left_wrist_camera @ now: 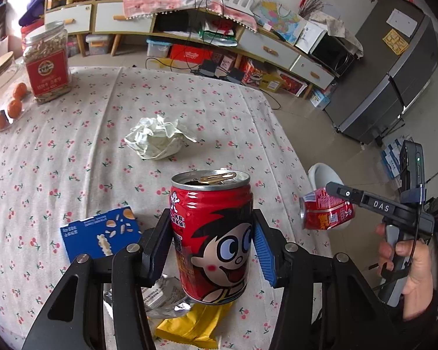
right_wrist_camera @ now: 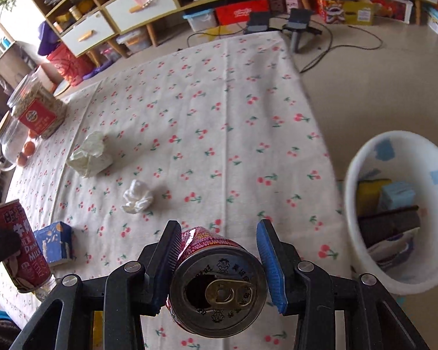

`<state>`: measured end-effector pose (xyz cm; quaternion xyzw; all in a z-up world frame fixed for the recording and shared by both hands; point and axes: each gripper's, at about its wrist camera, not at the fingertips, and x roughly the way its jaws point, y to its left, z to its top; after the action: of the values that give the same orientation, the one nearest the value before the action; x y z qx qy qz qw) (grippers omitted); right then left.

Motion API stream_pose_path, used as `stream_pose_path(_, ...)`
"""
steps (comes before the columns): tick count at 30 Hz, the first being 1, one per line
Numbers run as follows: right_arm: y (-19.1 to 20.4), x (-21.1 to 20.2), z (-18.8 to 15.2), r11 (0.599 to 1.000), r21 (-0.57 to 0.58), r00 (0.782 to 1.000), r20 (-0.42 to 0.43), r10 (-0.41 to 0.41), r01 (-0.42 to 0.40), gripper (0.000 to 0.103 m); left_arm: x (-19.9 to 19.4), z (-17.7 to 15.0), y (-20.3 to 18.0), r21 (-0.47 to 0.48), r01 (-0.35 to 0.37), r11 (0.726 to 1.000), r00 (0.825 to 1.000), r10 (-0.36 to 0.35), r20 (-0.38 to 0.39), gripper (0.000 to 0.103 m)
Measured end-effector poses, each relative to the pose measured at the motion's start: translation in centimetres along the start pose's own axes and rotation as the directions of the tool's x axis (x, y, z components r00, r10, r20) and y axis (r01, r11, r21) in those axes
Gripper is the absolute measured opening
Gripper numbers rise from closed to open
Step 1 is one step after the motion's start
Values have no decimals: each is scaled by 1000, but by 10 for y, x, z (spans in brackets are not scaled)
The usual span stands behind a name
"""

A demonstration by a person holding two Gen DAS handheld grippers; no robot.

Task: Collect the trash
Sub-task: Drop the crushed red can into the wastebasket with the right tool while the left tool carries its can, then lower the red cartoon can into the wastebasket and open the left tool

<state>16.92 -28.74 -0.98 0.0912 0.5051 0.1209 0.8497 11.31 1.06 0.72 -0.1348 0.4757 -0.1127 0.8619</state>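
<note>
My left gripper is shut on an upright red cartoon can, held just above the tablecloth; this can also shows in the right wrist view. My right gripper is shut on a crushed red can, lying sideways with its opened top facing the camera; it also shows in the left wrist view, past the table's right edge. A white trash bin with boxes inside stands on the floor to the right. On the table lie a crumpled paper, a white tissue and a blue box.
A yellow wrapper and a silver wrapper lie under the left gripper. A jar of snacks, oranges and a glass jar stand at the table's far left. Shelves and a fridge line the room.
</note>
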Motion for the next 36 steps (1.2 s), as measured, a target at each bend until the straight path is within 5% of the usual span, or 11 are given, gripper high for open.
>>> stream_pose_path(5,-69,-30,9,983,154,991,73,-109,97,47,10,-1,-17,28,8,1000,1000,-7,-15,55)
stream_pose_path(12,-135,-53,7,922,293,950,104,-293,252,48,24,4,-34,51,24,998,999,-22,-35,55)
stream_pose_path(23,-157,-98,-10,909,340,943,141,-302,240,62,61,24,-126,157,143,977,989,-133,-68,55)
stream_pose_path(36,-203,-126,-51,893,344,937,89,-339,291,63,151,33,-242,244,235,941,970,-211,-120,55)
